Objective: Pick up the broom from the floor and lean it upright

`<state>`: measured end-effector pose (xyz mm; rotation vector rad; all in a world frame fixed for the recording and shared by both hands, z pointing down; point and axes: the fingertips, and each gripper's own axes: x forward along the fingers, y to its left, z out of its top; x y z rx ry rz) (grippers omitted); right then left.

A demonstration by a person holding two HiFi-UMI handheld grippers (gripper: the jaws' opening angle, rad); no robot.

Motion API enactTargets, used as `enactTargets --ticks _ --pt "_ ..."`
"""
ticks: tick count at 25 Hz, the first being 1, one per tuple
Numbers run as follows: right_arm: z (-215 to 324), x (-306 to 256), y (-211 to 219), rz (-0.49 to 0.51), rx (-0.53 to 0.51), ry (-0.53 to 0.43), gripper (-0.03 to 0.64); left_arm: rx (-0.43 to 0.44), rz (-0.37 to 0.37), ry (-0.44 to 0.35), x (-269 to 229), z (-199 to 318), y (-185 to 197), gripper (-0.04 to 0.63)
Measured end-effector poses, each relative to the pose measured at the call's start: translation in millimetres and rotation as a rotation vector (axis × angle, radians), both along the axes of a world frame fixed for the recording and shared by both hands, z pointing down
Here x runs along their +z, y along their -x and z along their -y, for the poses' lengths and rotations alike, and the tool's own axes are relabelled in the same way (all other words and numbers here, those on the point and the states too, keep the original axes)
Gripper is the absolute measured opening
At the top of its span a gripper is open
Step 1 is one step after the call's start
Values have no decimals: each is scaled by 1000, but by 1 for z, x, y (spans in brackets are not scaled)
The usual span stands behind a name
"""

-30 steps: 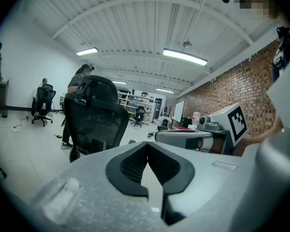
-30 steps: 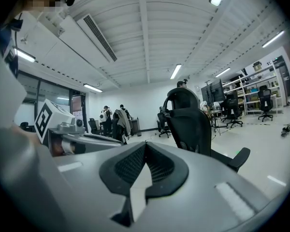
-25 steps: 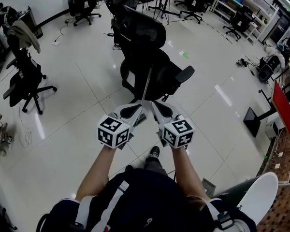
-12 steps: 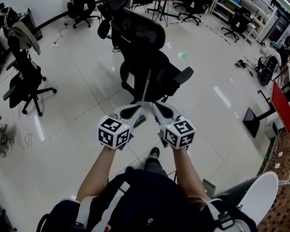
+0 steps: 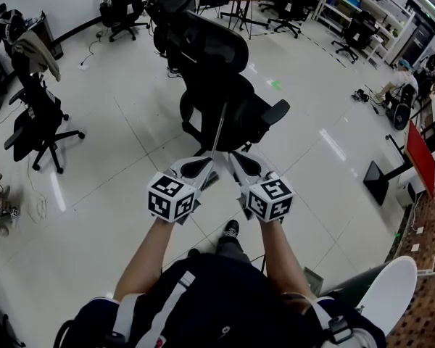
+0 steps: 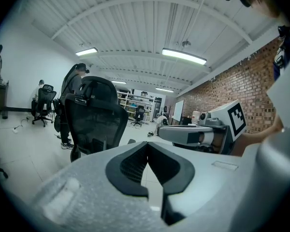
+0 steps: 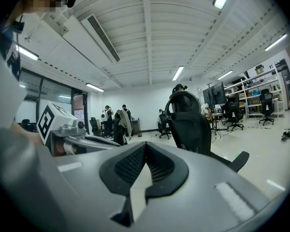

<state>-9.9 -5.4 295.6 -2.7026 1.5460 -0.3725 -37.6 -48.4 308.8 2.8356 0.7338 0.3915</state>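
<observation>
Left claw [image 6: 147, 147]: jaws closed, the dark pads meeting at the tips, nothing held between them. Right claw [image 7: 145, 147]: same condition, pads tip to tip and empty. From the head view, both claws are held side by side in front of the person, angled in toward each other, marker cubes nearest the body. Broom [image 5: 219, 129]: only its thin pale handle is seen. It stands near upright, just beyond the two claw tips, and rises against the black office chair [image 5: 216, 53] directly ahead. Its lower end passes out of sight behind the claw tips and the brush end is hidden. Contact between the handle and either claw cannot be confirmed from the head view. The chair stands on a glossy white tiled floor [image 5: 116, 158], well apart from further office chairs at the left.
</observation>
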Motion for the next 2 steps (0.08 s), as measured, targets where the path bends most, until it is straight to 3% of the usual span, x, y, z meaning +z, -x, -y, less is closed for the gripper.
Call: enactTargets --ticks 2 --pt "1 0 0 -1 0 1 3 3 1 -1 1 1 0 0"
